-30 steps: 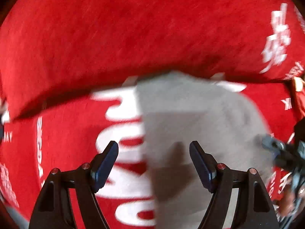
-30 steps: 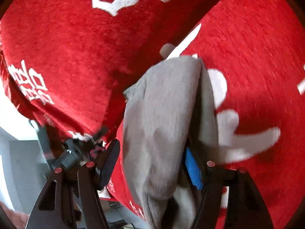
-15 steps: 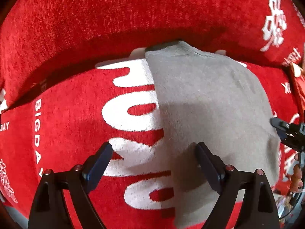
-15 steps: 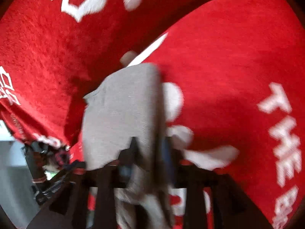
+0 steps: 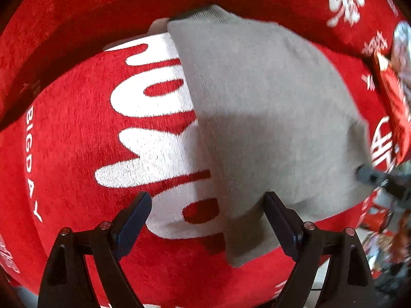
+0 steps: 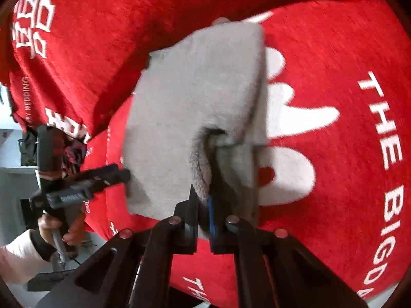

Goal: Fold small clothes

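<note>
A small grey knit garment [image 5: 269,102] lies flat on a red cover with big white letters [image 5: 77,154]. My left gripper [image 5: 206,200] hangs over its near left corner, open wide, pads clear of the fabric. In the right wrist view the same grey garment [image 6: 195,89] is bunched at its near edge, and my right gripper [image 6: 203,197] is closing tight on that fold, pads pinching it. The right gripper [image 5: 372,177] shows at the garment's right edge in the left view. The left gripper [image 6: 108,179] shows beside its left edge.
The red cover [image 6: 334,51] rises into a back cushion [image 5: 128,0] behind the garment. A hand [image 6: 61,228] in a white sleeve holds the left gripper. Beyond the cover's edge are a pale floor and dark clutter [image 6: 28,154].
The right gripper's jaws, open around the garment's edge a second ago, have closed on a fold of it. The left gripper opened a little wider and shifted, with the garment's corner now under it.
</note>
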Demonstrator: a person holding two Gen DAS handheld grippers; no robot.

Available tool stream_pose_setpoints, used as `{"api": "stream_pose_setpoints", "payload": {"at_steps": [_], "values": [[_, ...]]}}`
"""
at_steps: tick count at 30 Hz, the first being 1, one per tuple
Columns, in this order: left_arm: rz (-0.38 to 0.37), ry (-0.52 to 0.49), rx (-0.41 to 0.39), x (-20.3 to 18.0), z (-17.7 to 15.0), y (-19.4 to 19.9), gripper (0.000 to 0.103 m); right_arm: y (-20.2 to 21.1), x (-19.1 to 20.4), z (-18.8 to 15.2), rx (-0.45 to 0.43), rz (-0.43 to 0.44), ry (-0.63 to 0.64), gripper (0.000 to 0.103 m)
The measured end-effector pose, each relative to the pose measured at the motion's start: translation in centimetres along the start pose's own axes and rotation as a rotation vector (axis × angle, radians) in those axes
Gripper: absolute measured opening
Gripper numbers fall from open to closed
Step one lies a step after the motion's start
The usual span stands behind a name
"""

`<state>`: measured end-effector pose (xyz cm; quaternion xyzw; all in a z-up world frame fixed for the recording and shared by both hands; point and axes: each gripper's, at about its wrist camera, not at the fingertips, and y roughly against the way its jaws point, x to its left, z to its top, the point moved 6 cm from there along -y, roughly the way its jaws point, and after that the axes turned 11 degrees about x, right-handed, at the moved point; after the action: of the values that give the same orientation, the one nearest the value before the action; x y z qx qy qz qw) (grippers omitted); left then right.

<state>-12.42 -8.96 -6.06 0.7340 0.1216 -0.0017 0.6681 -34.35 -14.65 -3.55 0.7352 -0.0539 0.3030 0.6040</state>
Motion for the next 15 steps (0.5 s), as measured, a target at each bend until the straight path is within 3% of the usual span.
{"api": "stream_pose_setpoints", "payload": {"at_steps": [6,8,15], "values": [[0.015,0.007,0.007,0.2,-1.6,-2.3,0.09,-1.9,-4.9,-1.9,0.065,-0.144,-0.083,0.006],[0.02,0.005,0.01,0.2,-1.9,-2.1,0.09,-2.1,-5.6,-2.3,0.043,-0.113,-0.085,0.006],[0.073,-0.011,-0.008,0.5,-2.6,0.3,0.09,-0.9,-4.8,-2.8,0.053,-0.124,-0.108,0.007]]}}
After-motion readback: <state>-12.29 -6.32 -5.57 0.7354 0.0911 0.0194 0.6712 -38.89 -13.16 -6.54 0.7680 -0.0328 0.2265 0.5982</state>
